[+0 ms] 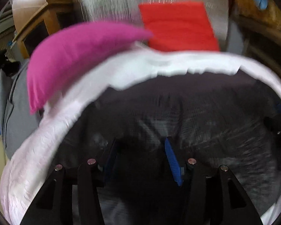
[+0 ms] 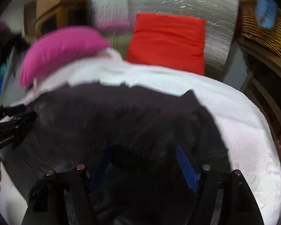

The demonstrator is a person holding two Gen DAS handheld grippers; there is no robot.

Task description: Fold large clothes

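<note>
Garment: dark garment [image 1: 187, 108] spread on white bedding [image 1: 133, 69], below both grippers
Left gripper [image 1: 140, 161]: jaws parted, nothing gripped
Right gripper [image 2: 144, 166]: jaws wide apart, holding nothing
Behind: pink cushion [image 1: 69, 56]; red cushion [image 1: 178, 26]

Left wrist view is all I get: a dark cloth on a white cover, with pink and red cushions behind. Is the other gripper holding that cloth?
Observer: No. The right gripper is open, its fingers apart above the dark cloth and not pressing on it.
Operator: And the brown blur at my top right?
Observer: That is a wicker basket, with a blue thing on its rim.
</note>
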